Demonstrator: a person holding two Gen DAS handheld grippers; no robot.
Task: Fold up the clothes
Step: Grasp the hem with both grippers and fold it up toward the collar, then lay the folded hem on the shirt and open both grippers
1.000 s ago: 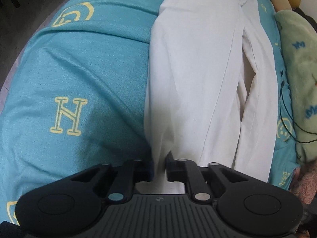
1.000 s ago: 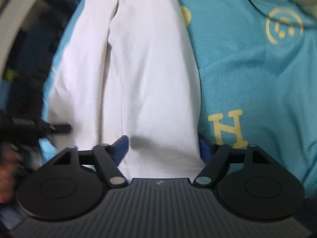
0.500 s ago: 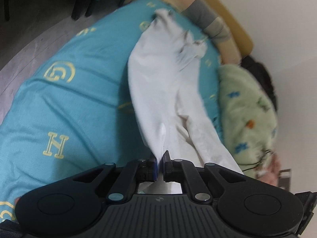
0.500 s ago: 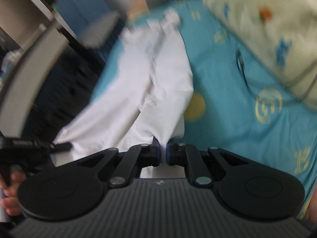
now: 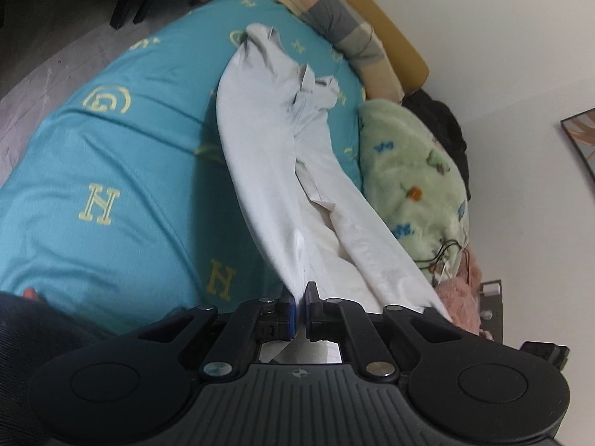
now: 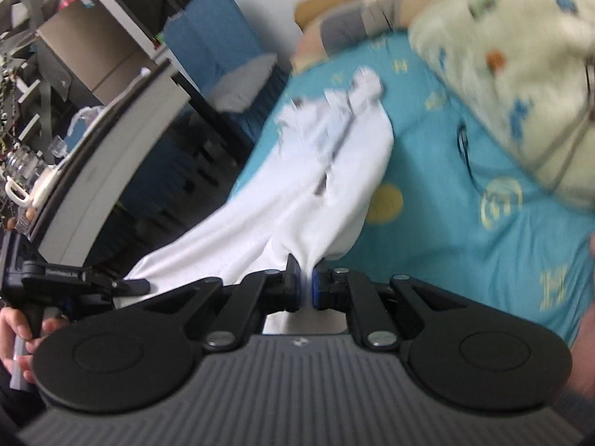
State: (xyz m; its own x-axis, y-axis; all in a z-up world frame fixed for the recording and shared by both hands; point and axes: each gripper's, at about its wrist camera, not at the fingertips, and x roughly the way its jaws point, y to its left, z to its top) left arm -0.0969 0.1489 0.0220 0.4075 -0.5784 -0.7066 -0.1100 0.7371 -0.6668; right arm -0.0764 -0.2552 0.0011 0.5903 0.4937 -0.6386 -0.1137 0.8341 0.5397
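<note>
- A bed [image 5: 111, 141] fills most of both views, covered in a teal sheet printed with yellow letters and round emblems.
- A pale green fleece blanket [image 5: 409, 171] with small cartoon prints lies bunched along the far side of the bed, next to a white wall.
- A striped pillow [image 5: 346, 29] in peach and grey sits at the head of the bed, against a mustard-yellow headboard.
- White trousers [image 5: 267, 156] stretch lengthwise down the bed. The waistband lies crumpled near the pillow, and both legs rise off the sheet toward the two grippers.
- The left gripper [image 5: 300, 310] has its fingers pressed together, pinching the hem end of one trouser leg, which hangs taut from the grip.
- The right gripper [image 6: 305, 285] also has its fingers pressed together on white fabric, pinching the end of the other leg. This view is motion-blurred.
- In the right wrist view, the person's left hand [image 6: 22, 330] is seen at the left edge, wrapped around the handle of the other gripper.
- A thin black cable [image 6: 465, 145] lies on the sheet beside the blanket.
</note>
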